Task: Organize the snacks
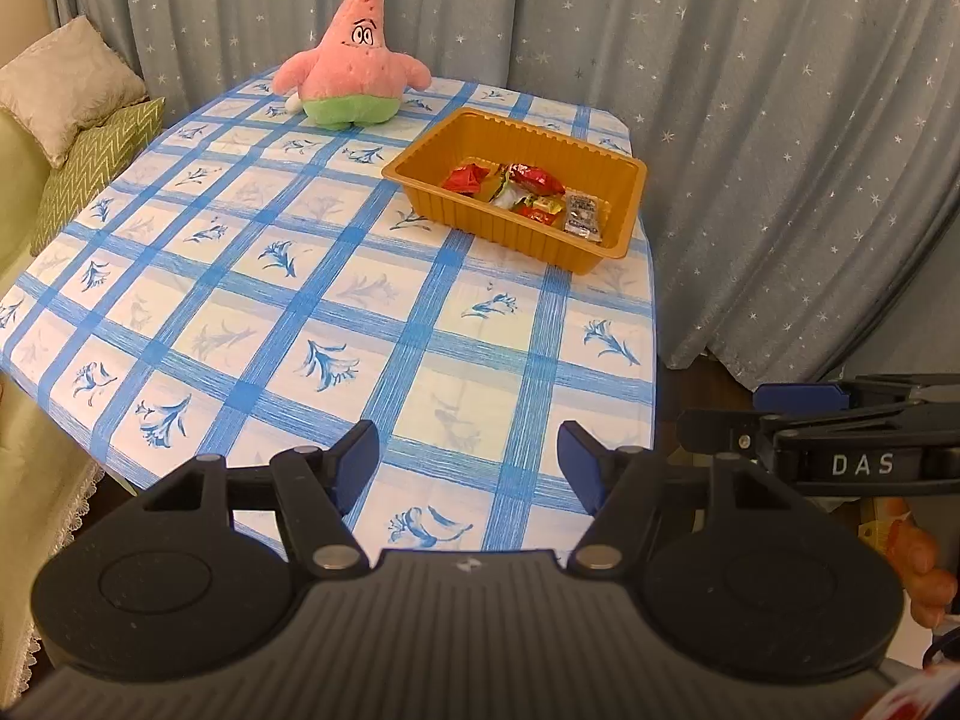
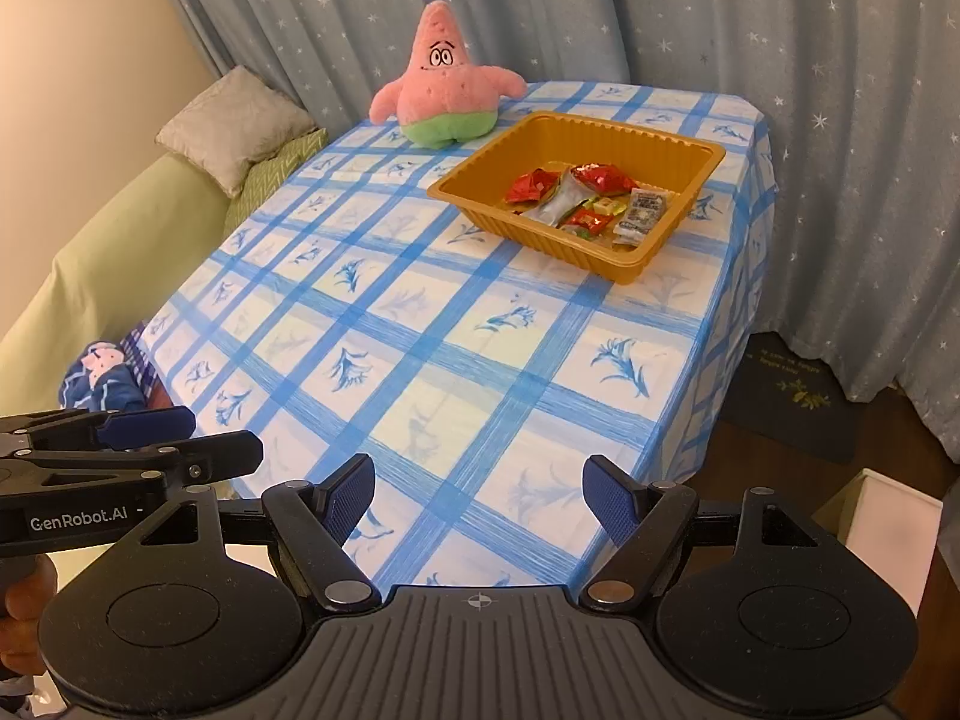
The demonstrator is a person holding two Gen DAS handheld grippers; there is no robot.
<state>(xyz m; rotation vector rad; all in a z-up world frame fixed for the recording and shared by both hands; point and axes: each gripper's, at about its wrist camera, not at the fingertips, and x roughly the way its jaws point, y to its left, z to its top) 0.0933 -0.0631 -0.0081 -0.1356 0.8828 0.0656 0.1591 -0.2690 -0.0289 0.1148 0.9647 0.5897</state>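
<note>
An orange plastic tray [image 1: 627, 222] [image 2: 699, 171] stands at the far right of the table. Inside it lie several snack packets [image 1: 522, 192] [image 2: 585, 198], red, green and silver, plus a small white sachet [image 1: 583, 213] [image 2: 642, 213]. My left gripper [image 1: 468, 465] hovers open over the table's near edge, far from the tray, with nothing between its blue pads. My right gripper [image 2: 479, 498] is also open and empty above the near edge. Each gripper shows at the side of the other's view.
A pink star plush toy [image 1: 354, 66] [image 2: 447, 84] sits at the table's far end, left of the tray. The blue checked tablecloth [image 1: 300, 300] [image 2: 450, 330] covers the table. Cushions [image 1: 66, 84] lie on a green sofa at left. Curtains hang behind. A white bin [image 2: 888, 534] stands lower right.
</note>
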